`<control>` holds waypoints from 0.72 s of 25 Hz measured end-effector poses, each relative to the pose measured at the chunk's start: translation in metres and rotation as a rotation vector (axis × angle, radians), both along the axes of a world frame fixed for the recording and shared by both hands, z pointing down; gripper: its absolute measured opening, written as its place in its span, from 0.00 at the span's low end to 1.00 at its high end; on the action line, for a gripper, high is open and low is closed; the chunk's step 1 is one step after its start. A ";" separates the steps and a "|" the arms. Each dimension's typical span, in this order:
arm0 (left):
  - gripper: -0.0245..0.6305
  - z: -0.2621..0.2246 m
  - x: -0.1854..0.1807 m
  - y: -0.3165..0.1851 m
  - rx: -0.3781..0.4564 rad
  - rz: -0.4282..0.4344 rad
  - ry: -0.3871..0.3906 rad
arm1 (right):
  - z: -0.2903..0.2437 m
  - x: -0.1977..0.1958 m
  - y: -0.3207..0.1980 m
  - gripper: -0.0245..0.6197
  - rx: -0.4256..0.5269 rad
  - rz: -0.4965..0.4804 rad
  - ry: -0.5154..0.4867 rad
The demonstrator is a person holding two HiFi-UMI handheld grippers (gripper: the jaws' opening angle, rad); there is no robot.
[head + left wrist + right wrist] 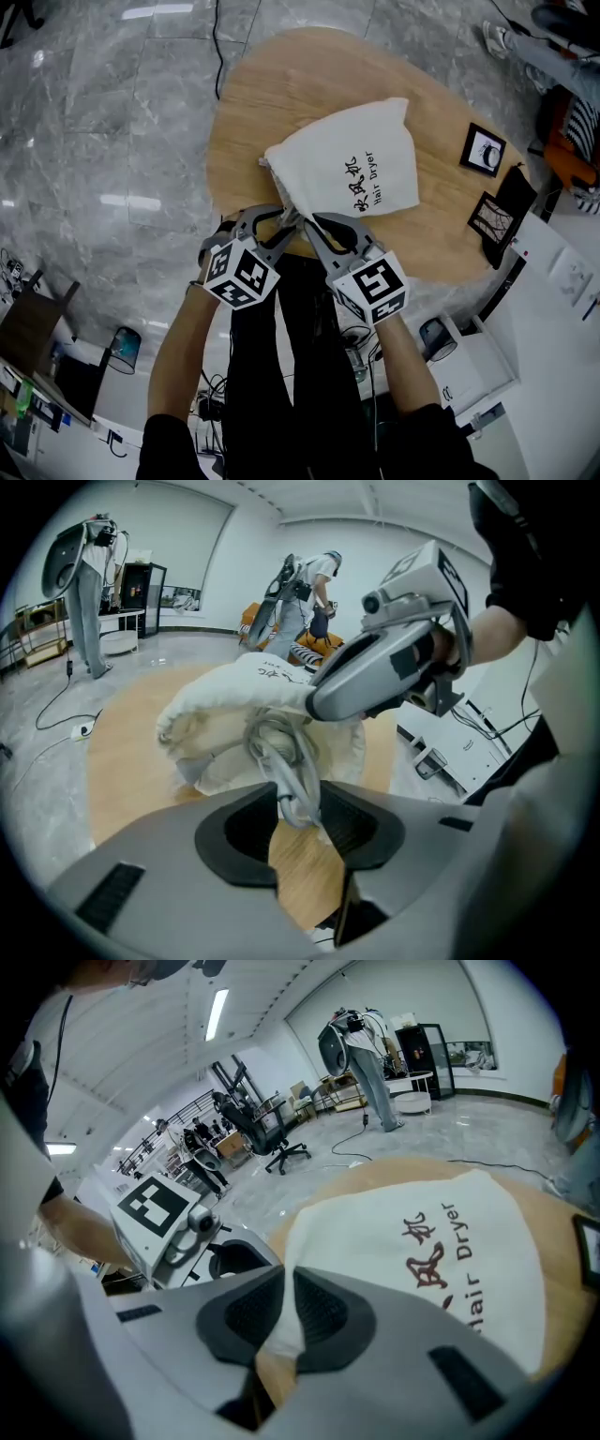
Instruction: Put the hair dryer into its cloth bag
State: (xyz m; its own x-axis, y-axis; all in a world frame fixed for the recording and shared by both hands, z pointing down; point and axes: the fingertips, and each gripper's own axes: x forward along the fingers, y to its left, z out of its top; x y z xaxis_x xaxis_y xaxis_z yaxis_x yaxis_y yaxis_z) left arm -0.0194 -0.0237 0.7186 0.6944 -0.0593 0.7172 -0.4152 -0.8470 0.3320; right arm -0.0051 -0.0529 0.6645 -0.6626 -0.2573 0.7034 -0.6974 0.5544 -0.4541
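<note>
Marker cubes foremost, the person's two tongs meet at the near edge of the wooden desk point(272, 94), at the mouth of a white cloth bag point(352, 169) printed "Hair Dryer". Left tongs point(279, 217) are clenched on a looped grey power cord point(281, 752) that spills out of the opening; right tongs point(314, 225) pinch the bag's cloth rim just beside it. The hair dryer itself is not visible — the bag's full, rounded body suggests it already lies inside, with only the cord left out. The step in hand appears to be feeding that cord in. Done well, the right tongs would hold the rim lifted and steady so the mouth gapes wide, while the left carries the loop deep past the rim before letting go — released too near the edge, the springy coil could slide back out. Keeping the loop bundled rather than trailing should spare a second pass.
</note>
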 end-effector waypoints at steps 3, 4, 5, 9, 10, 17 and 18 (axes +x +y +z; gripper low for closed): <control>0.26 0.000 0.008 -0.006 0.012 0.032 0.008 | -0.001 -0.002 0.000 0.10 0.004 0.001 -0.001; 0.26 0.000 0.011 -0.008 0.017 0.045 0.013 | -0.002 -0.002 0.000 0.10 0.006 -0.003 0.003; 0.26 0.000 0.016 -0.009 0.024 0.060 0.019 | -0.002 -0.002 0.000 0.10 0.009 -0.011 0.009; 0.26 -0.002 0.031 -0.013 0.027 0.100 0.056 | -0.005 -0.005 0.000 0.10 0.013 -0.028 0.003; 0.26 -0.003 0.034 -0.014 0.026 0.105 0.067 | -0.006 -0.005 -0.001 0.10 0.011 -0.024 -0.008; 0.25 -0.006 0.054 -0.023 0.031 0.123 0.120 | -0.015 -0.001 -0.002 0.10 -0.004 -0.013 -0.045; 0.24 -0.005 0.055 -0.024 0.032 0.126 0.122 | -0.016 0.000 -0.002 0.10 -0.003 -0.012 -0.045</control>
